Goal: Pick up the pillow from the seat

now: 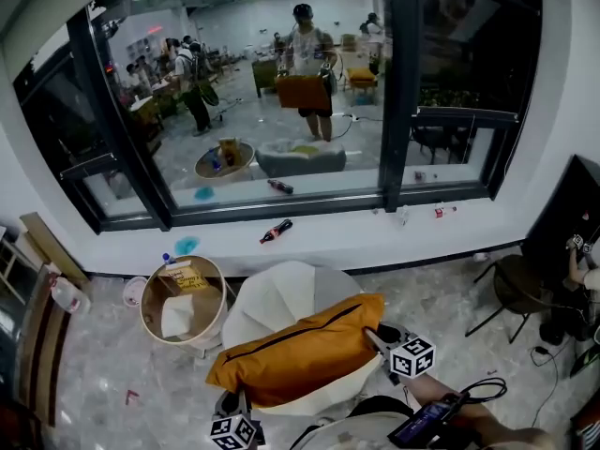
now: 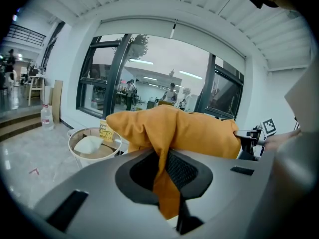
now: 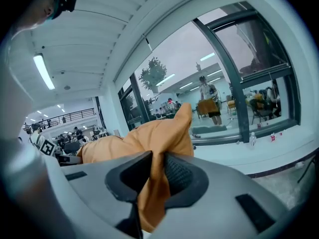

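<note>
An orange pillow point(image 1: 300, 350) with a dark zip hangs just above the white round seat point(image 1: 281, 293), stretched between my two grippers. My left gripper point(image 1: 230, 406) is shut on the pillow's left corner; in the left gripper view a fold of orange cloth point(image 2: 167, 180) is pinched between the jaws. My right gripper point(image 1: 377, 336) is shut on the right corner, and the right gripper view shows the cloth point(image 3: 152, 193) squeezed between its pads. The bulk of the pillow point(image 2: 189, 131) point(image 3: 144, 133) fills the middle of both gripper views.
A round basket point(image 1: 150, 331) holding a white thing stands left of the seat. A black chair point(image 1: 514, 289) is at the right, by a person. A big window with a ledge point(image 1: 309, 237) runs behind. A water bottle point(image 1: 70, 296) stands at the far left.
</note>
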Demonstrator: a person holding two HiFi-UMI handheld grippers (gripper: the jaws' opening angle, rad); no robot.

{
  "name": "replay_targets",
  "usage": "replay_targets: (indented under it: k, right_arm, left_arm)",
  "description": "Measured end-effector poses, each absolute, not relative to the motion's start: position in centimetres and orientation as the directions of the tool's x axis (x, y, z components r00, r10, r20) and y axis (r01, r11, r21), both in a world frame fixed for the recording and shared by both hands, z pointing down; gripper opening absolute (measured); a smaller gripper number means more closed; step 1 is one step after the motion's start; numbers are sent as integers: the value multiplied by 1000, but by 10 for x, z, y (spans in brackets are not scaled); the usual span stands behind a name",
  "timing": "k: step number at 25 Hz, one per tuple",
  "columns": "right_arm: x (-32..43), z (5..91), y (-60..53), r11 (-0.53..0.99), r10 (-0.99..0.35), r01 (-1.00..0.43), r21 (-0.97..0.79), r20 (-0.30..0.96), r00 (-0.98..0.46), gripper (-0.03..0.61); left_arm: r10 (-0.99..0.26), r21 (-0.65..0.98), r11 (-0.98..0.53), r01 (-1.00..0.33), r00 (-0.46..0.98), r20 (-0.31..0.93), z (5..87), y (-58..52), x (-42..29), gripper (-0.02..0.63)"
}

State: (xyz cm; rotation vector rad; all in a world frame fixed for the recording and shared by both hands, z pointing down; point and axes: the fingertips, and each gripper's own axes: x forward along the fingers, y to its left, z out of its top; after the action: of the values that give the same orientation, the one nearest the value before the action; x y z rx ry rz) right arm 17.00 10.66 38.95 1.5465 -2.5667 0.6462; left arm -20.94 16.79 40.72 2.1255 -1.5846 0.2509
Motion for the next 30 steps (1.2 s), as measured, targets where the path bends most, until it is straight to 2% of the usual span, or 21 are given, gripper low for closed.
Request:
replay_targets:
  k: [9, 30]
  right_arm:
    - [153, 381, 153, 400, -836, -863, -309, 262, -481, 78]
    - [169, 391, 172, 362, -847, -880, -307, 287, -448, 75]
  left_arm:
    - [-860, 264, -225, -938, 318, 400, 402, 198, -230, 52]
    - [-841, 275, -270, -923, 365, 400, 406, 206, -215, 52]
